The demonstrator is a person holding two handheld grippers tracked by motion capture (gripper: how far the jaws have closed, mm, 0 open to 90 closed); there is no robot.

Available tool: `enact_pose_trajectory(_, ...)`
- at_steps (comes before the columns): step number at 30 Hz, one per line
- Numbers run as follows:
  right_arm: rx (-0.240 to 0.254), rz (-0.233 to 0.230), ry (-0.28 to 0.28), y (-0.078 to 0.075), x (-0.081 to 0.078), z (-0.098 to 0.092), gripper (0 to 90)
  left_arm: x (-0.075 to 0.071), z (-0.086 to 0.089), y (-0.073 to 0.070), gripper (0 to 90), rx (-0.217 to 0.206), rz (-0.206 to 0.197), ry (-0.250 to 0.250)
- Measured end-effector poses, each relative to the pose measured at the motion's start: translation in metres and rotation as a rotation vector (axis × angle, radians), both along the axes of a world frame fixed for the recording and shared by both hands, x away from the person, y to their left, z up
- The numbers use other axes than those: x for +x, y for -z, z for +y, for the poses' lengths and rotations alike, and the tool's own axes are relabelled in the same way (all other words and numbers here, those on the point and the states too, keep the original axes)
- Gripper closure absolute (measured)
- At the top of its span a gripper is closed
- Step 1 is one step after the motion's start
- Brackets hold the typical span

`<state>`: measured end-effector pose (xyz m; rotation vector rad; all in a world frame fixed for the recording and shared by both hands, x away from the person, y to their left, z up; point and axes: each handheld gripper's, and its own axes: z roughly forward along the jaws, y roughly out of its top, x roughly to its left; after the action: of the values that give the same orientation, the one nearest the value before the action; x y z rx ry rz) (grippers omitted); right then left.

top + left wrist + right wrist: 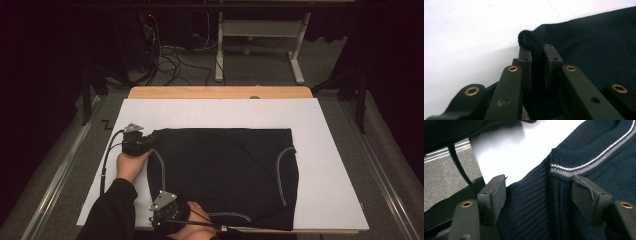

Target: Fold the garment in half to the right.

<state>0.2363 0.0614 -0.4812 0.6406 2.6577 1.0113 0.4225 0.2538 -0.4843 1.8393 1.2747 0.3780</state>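
dark knit sweater (225,175), folded, flat on white board (330,150), centre of the high view, grey-and-white trim along its edges. left gripper (142,145) at sweater's upper-left corner in the high view, clamped on a bunched fold of knit (529,40), cloth pinched tight between the pads in the left gripper view. right gripper (167,216) at lower-left corner, near the board's front edge; jaws apart, straddling ribbed knit beside the striped trim (584,165) in the right gripper view, pads not yet pressing. step in hand, judged: taking hold of the left-hand edge at both corners, one corner secured, the other half done. next move calls for: right jaws shut on the ribbed hem, all layers caught, then both corners lifted together, evenly, so the fold carries over without dragging or twisting.
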Motion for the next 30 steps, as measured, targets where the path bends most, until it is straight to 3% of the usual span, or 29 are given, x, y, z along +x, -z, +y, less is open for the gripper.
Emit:
enact_pose_trajectory(6, -0.001, -0.006, 0.011, -0.001, 0.002, -0.002, 42.0, 0.0, 0.0, 0.0, 74.7, -0.002, 0.003, -0.004)
enact_pose_trajectory(17, -0.012, -0.023, 0.046, -0.004, 0.009, -0.008, 71.0, 0.001, 0.0, 0.0, 74.7, -0.002, 0.006, -0.006)
enact_pose_trajectory(23, -0.011, -0.035, 0.045, -0.006, 0.01, -0.01, 75.8, 0.001, 0.001, 0.0, 74.7, -0.008, 0.014, -0.008)
enact_pose_trajectory(26, 0.009, -0.061, 0.041, -0.008, 0.01, -0.014, 76.3, 0.002, 0.001, 0.0, 74.8, -0.006, 0.02, -0.024)
enact_pose_trajectory(30, 0.065, -0.091, 0.046, -0.015, 0.008, -0.021, 76.6, 0.002, -0.004, 0.0, 75.3, 0.046, 0.022, -0.053)
